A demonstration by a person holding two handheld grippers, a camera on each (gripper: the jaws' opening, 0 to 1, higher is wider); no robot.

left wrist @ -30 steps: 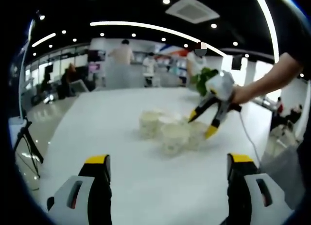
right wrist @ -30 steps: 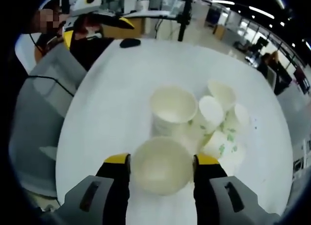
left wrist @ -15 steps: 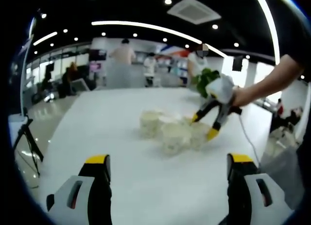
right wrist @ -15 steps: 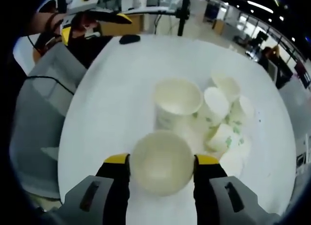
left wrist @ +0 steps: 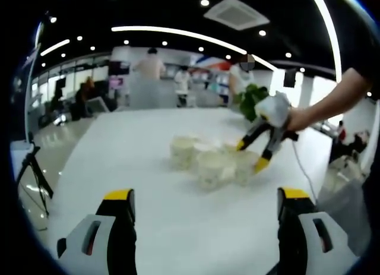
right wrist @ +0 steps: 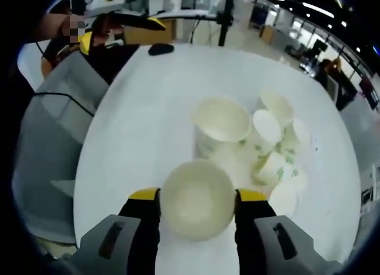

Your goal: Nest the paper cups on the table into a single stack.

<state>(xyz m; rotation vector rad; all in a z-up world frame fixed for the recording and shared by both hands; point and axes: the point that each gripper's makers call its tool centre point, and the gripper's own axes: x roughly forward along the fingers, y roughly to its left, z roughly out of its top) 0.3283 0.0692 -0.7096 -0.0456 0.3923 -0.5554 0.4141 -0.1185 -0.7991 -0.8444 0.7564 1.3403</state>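
Since a second ago the held cup [right wrist: 197,203] has come up off the table a little and sits nearer the upright cup [right wrist: 221,122]; the pile itself hasn't moved. Right gripper [right wrist: 197,199] is clamped on the held cup, mouth toward the camera, jaws pressing either side of its wall just under the rim. Next to the upright cup lies the pile [right wrist: 278,145]: several cups tipped on their sides, touching each other, near the table [right wrist: 142,108] middle. Left gripper [left wrist: 205,199] is wide open, holding nothing, hanging back at the near table edge, well apart from the pile [left wrist: 205,157]; from there the right gripper [left wrist: 261,147] shows right over the cups. Risks, as I judge them: thin paper wall, so this side clamp could ovalise the rim and make it jam instead of nesting; coming down off-centre would catch the upright cup's rim and tip it, since it's light and nothing pins it; a sideways swing would scatter the loose ones. Cups are off-white tapered paper with rolled rims and faint green print, matte. Table is round, smooth, white, slightly glossy, so low friction and cups will skid.
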